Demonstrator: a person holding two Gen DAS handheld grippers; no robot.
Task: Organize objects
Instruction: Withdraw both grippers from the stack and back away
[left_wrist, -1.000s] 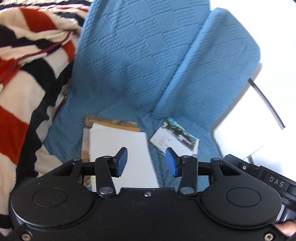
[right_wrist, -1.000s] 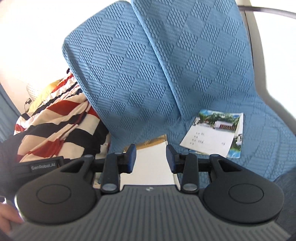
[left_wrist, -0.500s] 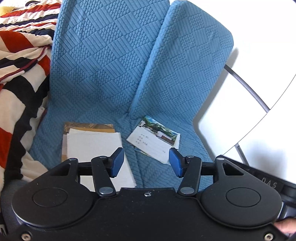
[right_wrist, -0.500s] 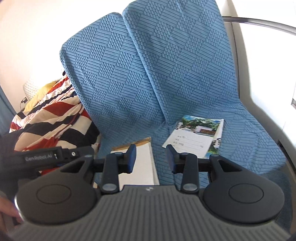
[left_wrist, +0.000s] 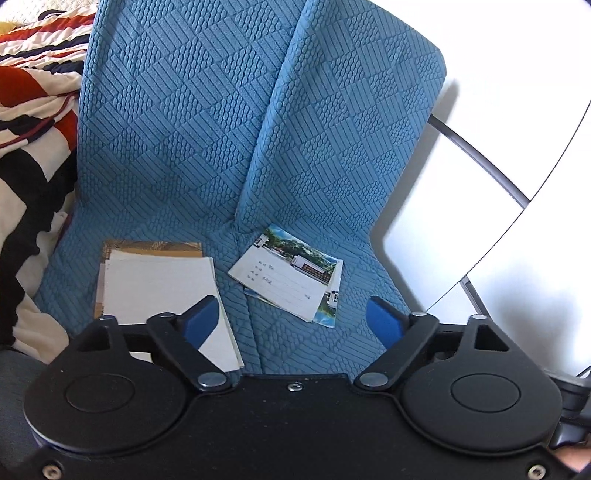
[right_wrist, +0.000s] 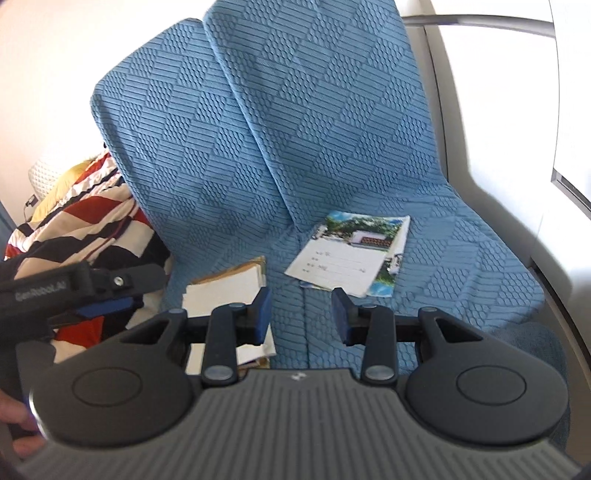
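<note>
Ahead of our left tongs on the seat, we see the paper stack left, the booklet right, and the blanket farther left.

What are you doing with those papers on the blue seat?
A person holds tongs in each hand over a blue seat. On it lie a white paper stack and a photo booklet, apart from each other. Nothing is picked up yet. The left tongs are opening wide, with nothing between them. The right tongs are partly open and empty too. A striped blanket lies beside the seat.
</note>
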